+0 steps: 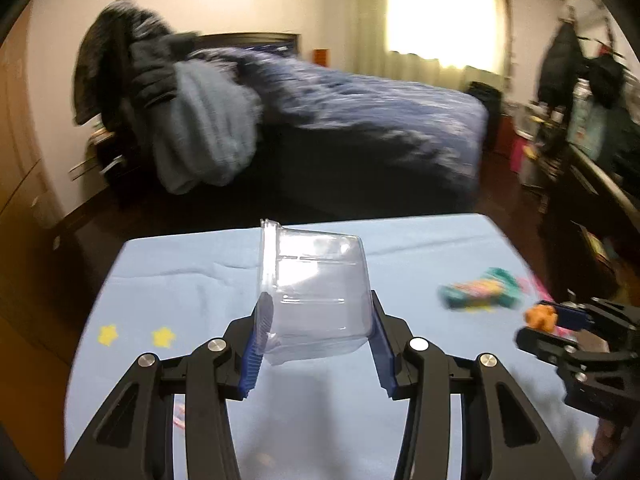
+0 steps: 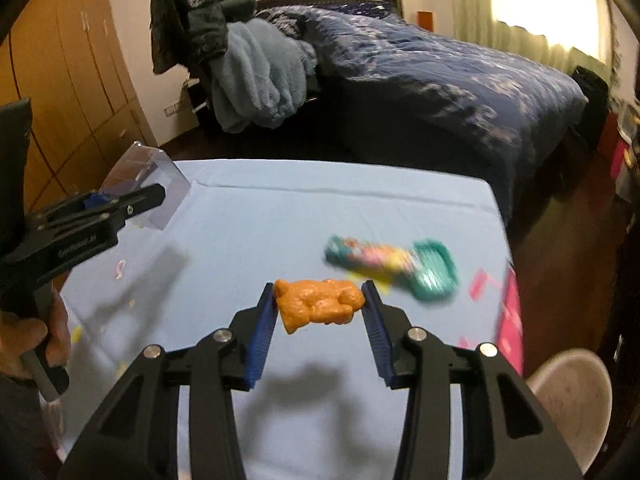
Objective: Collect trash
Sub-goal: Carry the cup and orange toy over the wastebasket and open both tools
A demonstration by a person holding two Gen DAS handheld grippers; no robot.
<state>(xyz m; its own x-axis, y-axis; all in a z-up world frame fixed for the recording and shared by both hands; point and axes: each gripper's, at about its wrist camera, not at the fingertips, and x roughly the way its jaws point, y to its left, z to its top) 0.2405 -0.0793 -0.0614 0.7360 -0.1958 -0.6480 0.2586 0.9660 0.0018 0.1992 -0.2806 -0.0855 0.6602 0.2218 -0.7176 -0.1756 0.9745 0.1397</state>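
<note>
My left gripper (image 1: 318,312) is shut on a clear plastic container (image 1: 316,292) and holds it tilted above the light blue table (image 1: 192,280). The container also shows at the left of the right wrist view (image 2: 160,184), with the left gripper (image 2: 132,204) beside it. My right gripper (image 2: 320,304) is shut on an orange bear-shaped lump (image 2: 318,306) and holds it above the table (image 2: 280,216). That lump and the right gripper show at the right edge of the left wrist view (image 1: 542,318). A teal and pink wrapper (image 2: 392,266) lies on the table beyond it.
Small yellow star scraps (image 1: 136,336) and a pink scrap (image 2: 120,270) lie on the tablecloth. A white bin (image 2: 568,400) stands off the table's right side. A bed with a blue quilt (image 2: 440,64) and a clothes-draped chair (image 2: 224,52) stand behind.
</note>
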